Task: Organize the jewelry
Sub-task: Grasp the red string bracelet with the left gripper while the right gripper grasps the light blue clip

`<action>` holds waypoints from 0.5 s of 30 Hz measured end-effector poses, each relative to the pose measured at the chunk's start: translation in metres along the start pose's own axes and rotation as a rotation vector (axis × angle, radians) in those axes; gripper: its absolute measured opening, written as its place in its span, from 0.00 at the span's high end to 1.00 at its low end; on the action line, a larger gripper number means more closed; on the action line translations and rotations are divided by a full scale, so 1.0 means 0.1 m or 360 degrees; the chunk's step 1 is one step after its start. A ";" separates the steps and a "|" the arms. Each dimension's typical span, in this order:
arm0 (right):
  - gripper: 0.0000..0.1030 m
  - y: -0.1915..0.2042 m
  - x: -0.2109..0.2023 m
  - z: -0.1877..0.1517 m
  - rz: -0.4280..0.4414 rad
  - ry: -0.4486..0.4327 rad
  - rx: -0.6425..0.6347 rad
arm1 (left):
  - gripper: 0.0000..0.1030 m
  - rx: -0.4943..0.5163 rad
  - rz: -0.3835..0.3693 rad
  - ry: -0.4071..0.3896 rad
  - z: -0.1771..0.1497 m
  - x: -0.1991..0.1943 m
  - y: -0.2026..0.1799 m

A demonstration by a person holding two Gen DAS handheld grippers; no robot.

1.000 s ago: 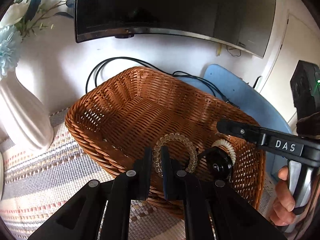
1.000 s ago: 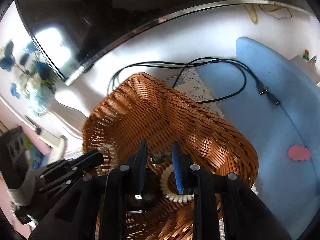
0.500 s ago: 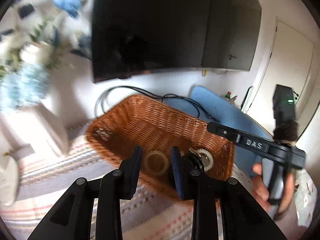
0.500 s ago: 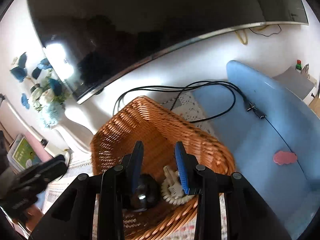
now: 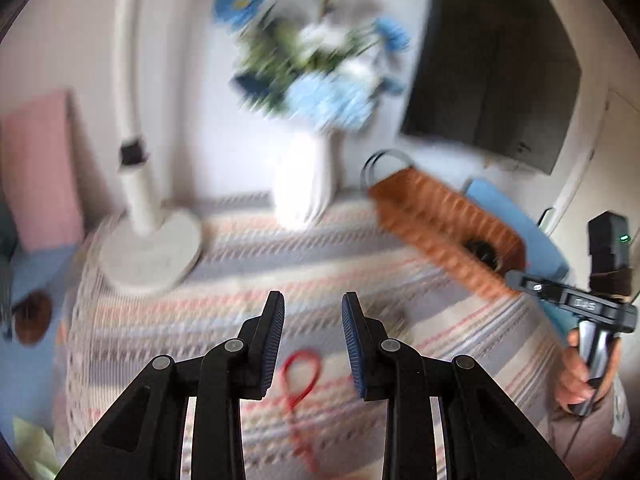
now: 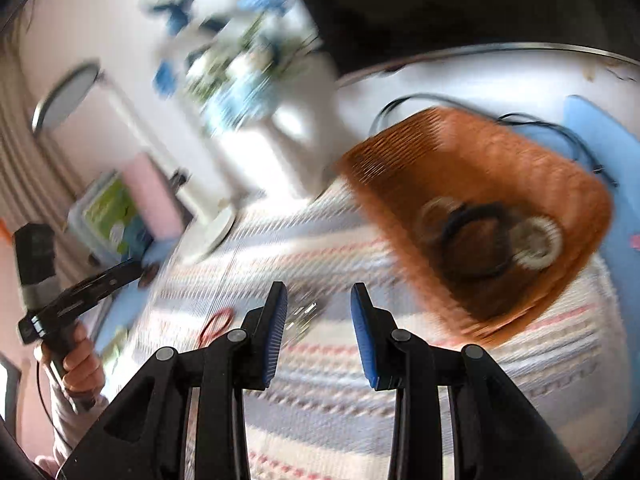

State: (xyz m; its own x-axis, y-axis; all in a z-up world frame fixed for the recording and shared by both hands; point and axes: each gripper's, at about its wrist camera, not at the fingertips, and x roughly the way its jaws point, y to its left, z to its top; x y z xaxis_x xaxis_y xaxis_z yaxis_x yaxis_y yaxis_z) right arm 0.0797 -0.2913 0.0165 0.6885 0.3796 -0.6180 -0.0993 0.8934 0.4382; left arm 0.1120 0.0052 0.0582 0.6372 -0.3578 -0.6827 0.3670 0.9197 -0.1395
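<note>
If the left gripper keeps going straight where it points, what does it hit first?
Probably the striped cloth, just beyond the red cord lying between the open left gripper's fingers. Blur leaves depth unclear.

One brown wicker basket (image 6: 472,168) holds three round bracelets (image 6: 538,242). One red string loop (image 5: 301,372) lies outside. One white vase (image 5: 306,176) holds blue flowers (image 5: 326,100).

"DAS" lettering, blurred, on right gripper (image 5: 516,280)
</note>
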 end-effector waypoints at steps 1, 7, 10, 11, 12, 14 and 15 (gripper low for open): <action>0.65 0.11 0.09 -0.04 0.0009 0.0045 -0.0032 | 0.70 -0.0010 0.0017 0.0039 -0.08 0.08 0.08; 0.65 0.60 0.52 -0.23 -0.0016 0.0247 -0.0197 | 0.70 -0.0110 0.0004 0.0225 -0.30 0.59 0.24; 0.65 0.72 0.67 -0.29 0.0009 0.0322 -0.0224 | 0.70 -0.0140 -0.0005 0.0277 -0.39 0.79 0.24; 0.65 0.74 0.75 -0.30 0.0033 0.0357 -0.0214 | 0.70 -0.0143 -0.0011 0.0299 -0.42 0.83 0.24; 0.65 0.75 0.85 -0.30 0.0075 0.0400 -0.0191 | 0.70 -0.0143 -0.0009 0.0310 -0.45 0.85 0.24; 0.65 0.73 1.03 -0.30 0.0148 0.0475 -0.0115 | 0.70 -0.0133 0.0021 0.0330 -0.49 0.92 0.24; 0.65 0.72 1.11 -0.30 0.0150 0.0499 -0.0091 | 0.70 -0.0117 0.0050 0.0332 -0.51 0.92 0.24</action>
State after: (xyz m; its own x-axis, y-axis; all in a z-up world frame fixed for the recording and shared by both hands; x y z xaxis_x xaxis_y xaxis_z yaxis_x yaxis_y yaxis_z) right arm 0.1272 -0.1775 -0.0400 0.4203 0.5089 -0.7512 -0.1982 0.8594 0.4713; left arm 0.1451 0.0022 -0.0447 0.4909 -0.2945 -0.8199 0.2937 0.9420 -0.1625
